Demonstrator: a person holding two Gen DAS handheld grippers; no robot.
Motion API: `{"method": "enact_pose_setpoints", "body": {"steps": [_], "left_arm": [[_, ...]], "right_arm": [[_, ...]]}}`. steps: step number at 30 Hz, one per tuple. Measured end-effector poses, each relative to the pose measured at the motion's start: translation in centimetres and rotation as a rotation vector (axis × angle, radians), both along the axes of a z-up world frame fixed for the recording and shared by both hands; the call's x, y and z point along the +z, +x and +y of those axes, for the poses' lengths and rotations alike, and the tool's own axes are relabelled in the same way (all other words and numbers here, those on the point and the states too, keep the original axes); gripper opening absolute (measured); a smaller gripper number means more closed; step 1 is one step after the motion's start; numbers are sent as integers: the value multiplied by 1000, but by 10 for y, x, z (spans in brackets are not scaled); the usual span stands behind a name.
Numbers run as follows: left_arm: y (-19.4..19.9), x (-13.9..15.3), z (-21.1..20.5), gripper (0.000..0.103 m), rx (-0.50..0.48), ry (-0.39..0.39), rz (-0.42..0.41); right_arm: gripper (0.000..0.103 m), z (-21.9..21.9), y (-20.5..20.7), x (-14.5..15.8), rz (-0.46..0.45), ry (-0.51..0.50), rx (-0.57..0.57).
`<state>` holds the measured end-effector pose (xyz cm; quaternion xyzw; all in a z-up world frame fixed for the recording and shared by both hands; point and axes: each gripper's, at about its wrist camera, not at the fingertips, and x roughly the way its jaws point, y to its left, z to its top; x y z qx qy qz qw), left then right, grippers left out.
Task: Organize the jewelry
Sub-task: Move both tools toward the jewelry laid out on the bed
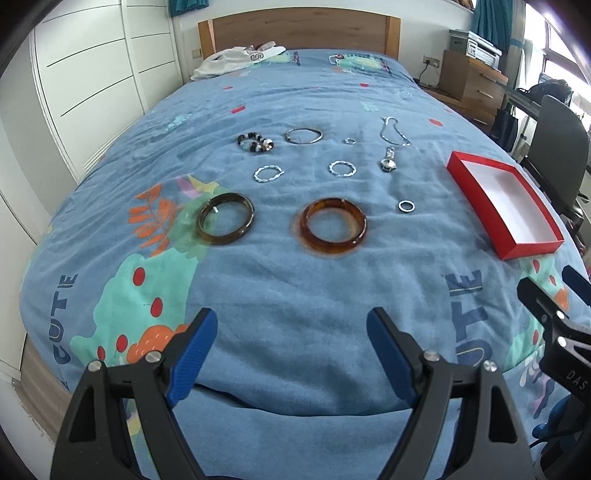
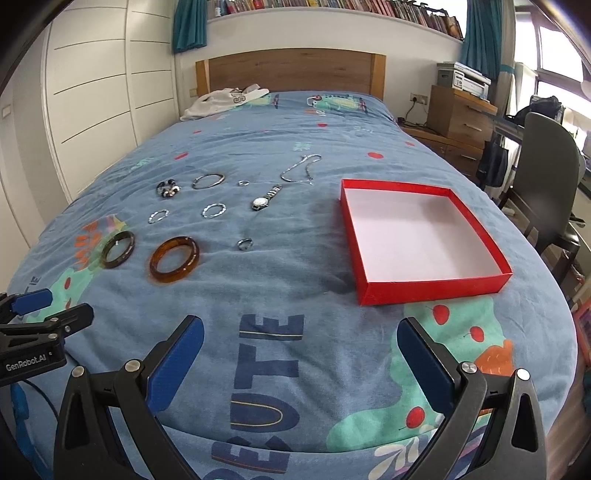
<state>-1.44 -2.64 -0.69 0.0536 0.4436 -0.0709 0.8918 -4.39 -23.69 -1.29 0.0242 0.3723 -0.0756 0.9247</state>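
Jewelry lies in rows on the blue bedspread: an amber bangle (image 1: 333,226) (image 2: 174,259), a dark bangle (image 1: 225,218) (image 2: 118,249), two twisted silver rings (image 1: 268,173) (image 1: 342,168), a beaded bracelet (image 1: 256,143), a thin silver bangle (image 1: 303,135), a watch (image 1: 388,160) (image 2: 265,198), a chain necklace (image 1: 394,132) (image 2: 300,168) and a small ring (image 1: 406,206) (image 2: 245,243). An empty red box (image 1: 476,184) (image 2: 417,291) with a white inside sits to their right. My left gripper (image 1: 291,332) hangs open short of the bangles. My right gripper (image 2: 301,341) is open before the box.
White clothing (image 1: 236,59) lies by the wooden headboard (image 1: 299,31). White wardrobe doors (image 1: 92,74) run along the left. A wooden dresser (image 2: 458,114) with a printer and a dark chair (image 2: 546,177) stand to the right of the bed.
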Motion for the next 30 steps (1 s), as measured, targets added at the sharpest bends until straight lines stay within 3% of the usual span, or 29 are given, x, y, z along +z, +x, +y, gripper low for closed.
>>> {"method": "enact_pose_setpoints", "body": {"steps": [16, 30], "left_arm": [[9, 1, -6, 82, -1, 10, -34], [16, -2, -12, 83, -12, 16, -21]], "right_arm": [[102, -4, 8, -5, 16, 6, -24], [102, -3, 14, -10, 48, 32, 27]]}}
